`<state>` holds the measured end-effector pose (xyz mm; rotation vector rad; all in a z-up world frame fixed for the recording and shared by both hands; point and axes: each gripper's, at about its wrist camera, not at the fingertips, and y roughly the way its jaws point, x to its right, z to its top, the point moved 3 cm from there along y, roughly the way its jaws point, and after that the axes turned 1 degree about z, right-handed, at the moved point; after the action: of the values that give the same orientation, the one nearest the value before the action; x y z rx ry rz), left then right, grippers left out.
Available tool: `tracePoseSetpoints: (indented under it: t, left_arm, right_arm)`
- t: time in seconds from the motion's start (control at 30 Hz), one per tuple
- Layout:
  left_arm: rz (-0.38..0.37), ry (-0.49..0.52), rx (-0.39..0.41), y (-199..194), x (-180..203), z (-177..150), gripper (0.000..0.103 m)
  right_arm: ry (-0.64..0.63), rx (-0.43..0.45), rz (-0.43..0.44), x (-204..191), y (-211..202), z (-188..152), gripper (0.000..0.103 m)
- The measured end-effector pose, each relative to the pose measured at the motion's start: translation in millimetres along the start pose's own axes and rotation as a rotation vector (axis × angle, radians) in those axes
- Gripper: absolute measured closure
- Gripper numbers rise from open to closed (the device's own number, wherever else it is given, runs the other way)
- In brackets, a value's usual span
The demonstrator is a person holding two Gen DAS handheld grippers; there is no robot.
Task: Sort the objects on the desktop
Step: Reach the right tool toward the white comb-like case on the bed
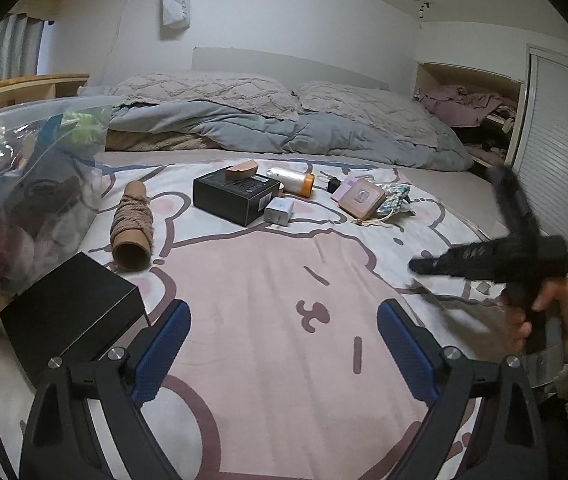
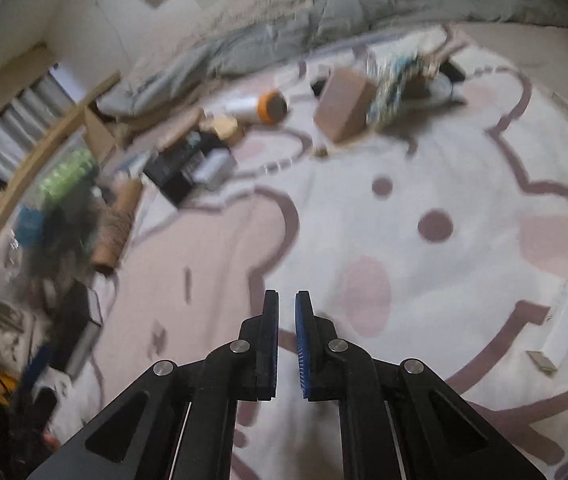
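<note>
Loose desktop objects are lying in a cluster on the cartoon-print blanket (image 1: 284, 320) of a bed, taking the black printed box (image 1: 236, 196) as landmark. A tan curved piece (image 1: 242, 170) is sitting on top of the box. A white charger block (image 1: 279, 212) is touching its near right corner. Just behind the box a clear bottle with an orange end (image 1: 292, 182) is lying on its side. Further right of the box: a tan square case (image 1: 360, 198) and a patterned drawstring pouch (image 1: 394, 196), close together. Left of the box, apart from it, a cardboard spool wound with twine (image 1: 132, 226) is lying lengthwise.

Further left again, a clear plastic bag (image 1: 24, 200) is standing already part filled with mixed items, and a plain black box (image 1: 72, 312) is resting just below it at the bed's edge.

Left tool (image 1: 280, 344): jaws spread wide, nothing between them, pointing over bare blanket short of the cluster. Right tool (image 2: 286, 344): pinched nearly together, gripping nothing; in the left view it is blurred, with a hand (image 1: 544, 312) on its handle, well right of the box.

Judgement: sorting is partly done, since the bag holds things, but the whole cluster around the black printed box is still waiting.
</note>
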<state>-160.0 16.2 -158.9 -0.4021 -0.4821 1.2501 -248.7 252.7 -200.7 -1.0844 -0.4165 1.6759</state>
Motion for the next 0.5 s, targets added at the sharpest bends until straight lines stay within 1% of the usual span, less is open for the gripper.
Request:
tracePoseSetpoints:
  t: [0.07,0.13,0.23,0.3,0.43,0.5]
  left_arm:
    - [-0.003,-0.018,-0.007,1,-3,0,0.008]
    - [-0.007,-0.035,-0.012,1,-6,-1,0.008]
    - [-0.017,-0.059,-0.012,0,-10,0,0.008]
    - [-0.026,-0.073,-0.013,0,-12,0,0.008]
    - [-0.031,-0.08,-0.023,2,-13,0,0.012]
    - [-0.03,-0.077,-0.03,4,-12,-2,0.012]
  right_arm:
    - [0.016,0.063,-0.039,5,-14,6,0.094]
    - [0.053,0.124,-0.1,20,-26,13,0.094]
    - [0.136,0.209,-0.232,59,-42,27,0.094]
    - [0.193,0.262,-0.304,86,-53,34,0.094]
    - [0.301,0.346,-0.393,131,-68,46,0.094]
    - [0.34,0.346,-0.413,150,-67,52,0.094]
